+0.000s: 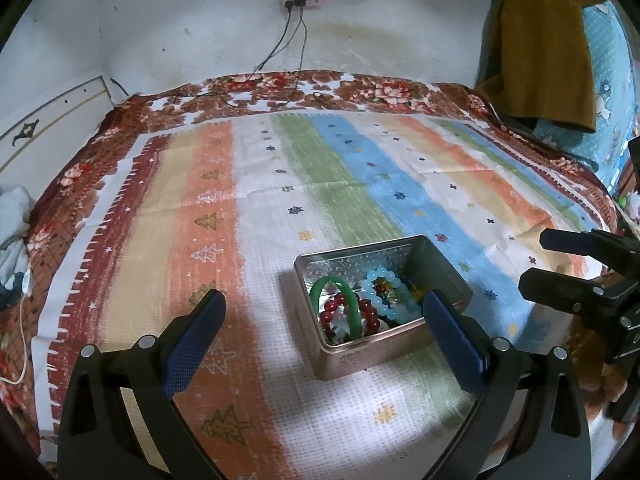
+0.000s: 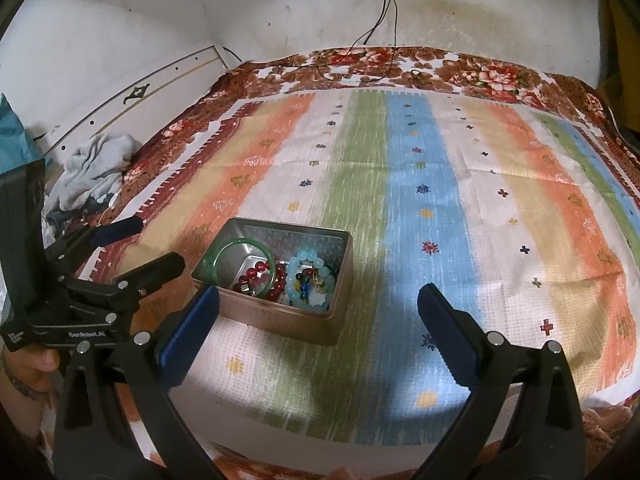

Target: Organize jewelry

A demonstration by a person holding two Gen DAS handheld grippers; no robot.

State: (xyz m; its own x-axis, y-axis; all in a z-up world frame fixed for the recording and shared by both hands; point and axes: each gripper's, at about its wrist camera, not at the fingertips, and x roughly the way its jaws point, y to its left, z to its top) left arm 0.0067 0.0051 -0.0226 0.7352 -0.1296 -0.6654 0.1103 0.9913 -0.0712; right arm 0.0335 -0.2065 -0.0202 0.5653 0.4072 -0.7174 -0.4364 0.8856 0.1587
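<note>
Bed (image 1: pixel 100 184) under a striped cloth (image 1: pixel 360 184), wall behind with a power strip (image 1: pixel 302 0) and cables trailing down onto the floral blanket. Open metal tin (image 1: pixel 436 268) sits on the cloth toward the near edge, between the two tools; all visible jewelry already inside it, nothing loose on the cloth as far as can be seen. Tin: stiff, smooth-sided, probably light; best taken across a wall at the rim, likely to slide on the cloth if pushed. Green bangle (image 1: pixel 354 298) stands tilted on edge at the tin's left end: rigid, slick, probably brittle, so pinch across the band, not hard. Pale blue bead bracelet (image 1: pixel 378 300) at the other end: likely elastic-strung, floppy, beads roll, so pinch across the strand and lift straight up. Red bead bracelet (image 1: pixel 366 312) lies in the middle, partly under the bangle and mixed with small dark and gold pieces too small to identify; expect tangling, so pulling one may drag the rest. Left gripper (image 1: pixel 320 320) spread wide, holding nothing; right-hand finger overlaps the tin's near right corner in the left wrist view, contact can't be confirmed. Right gripper (image 2: pixel 316 312) also wide apart and empty; left-hand finger close to the tin's near left corner, touching or just clear not resolvable. Fingers (image 2: pixel 448 332) have blue textured pads, decent grip on smooth beads.
</note>
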